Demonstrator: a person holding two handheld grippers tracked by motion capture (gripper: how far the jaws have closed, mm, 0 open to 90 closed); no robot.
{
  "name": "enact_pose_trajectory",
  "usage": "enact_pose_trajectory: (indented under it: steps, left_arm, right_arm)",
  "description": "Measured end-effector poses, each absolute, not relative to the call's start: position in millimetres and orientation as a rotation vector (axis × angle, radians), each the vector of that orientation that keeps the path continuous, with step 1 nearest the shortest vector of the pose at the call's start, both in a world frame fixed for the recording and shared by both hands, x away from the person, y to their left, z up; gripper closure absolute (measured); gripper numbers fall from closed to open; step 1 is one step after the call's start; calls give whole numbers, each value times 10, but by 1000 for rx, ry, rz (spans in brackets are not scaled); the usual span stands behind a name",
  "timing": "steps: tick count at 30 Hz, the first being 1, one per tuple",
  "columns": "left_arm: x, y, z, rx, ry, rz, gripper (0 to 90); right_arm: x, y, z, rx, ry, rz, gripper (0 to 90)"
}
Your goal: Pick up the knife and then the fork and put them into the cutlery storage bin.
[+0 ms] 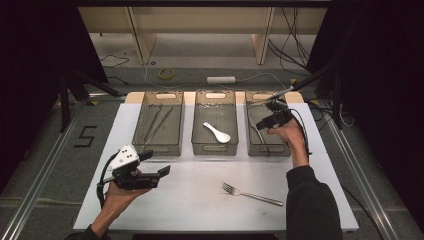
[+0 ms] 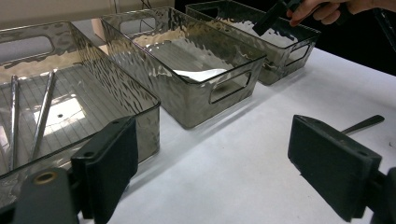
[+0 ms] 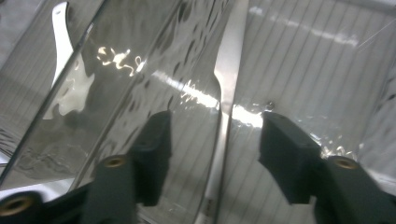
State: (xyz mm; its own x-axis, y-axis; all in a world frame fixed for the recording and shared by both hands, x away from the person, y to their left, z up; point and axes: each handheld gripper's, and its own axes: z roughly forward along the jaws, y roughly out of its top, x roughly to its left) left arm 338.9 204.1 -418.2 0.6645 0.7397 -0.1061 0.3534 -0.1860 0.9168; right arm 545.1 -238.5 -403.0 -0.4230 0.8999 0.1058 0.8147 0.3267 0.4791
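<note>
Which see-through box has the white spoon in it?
The middle box holds the white spoon. The left box holds long metal sticks, and the right box, under the right claw, holds a silver utensil.

Bystanders on the tabletop
A white spoon (image 1: pixel 218 133) lies in the middle bin (image 1: pixel 215 149); two metal chopsticks (image 1: pixel 155 123) lie in the left bin (image 1: pixel 157 149); a fork (image 1: pixel 250 194) lies on the white tabletop (image 1: pixel 190 200).

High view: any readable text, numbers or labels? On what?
"5": black tape figure on the grey floor left of the table.
Nothing else readable: no print shows on the three bins, e.g. the middle bin, the fork, the white spoon or the left tongs.
</note>
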Motion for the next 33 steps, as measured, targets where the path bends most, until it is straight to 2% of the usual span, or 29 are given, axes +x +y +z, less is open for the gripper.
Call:
enact_pose_trajectory:
  steps: [11,20,33]
  left_arm:
    - [3391,2036,-4184,1790,878,440,159]
    - [3390,2038,-4183,1785,883,440,159]
    - [3392,2047,-4185,1782,887,443,159]
  right_arm:
    - [5216,-2360,-3786,1422,2437,813,341]
    - [4833,-2236,-3541,1205,2470,867,316]
    - [4243,-2039,-3555,1015,2545,895,289]
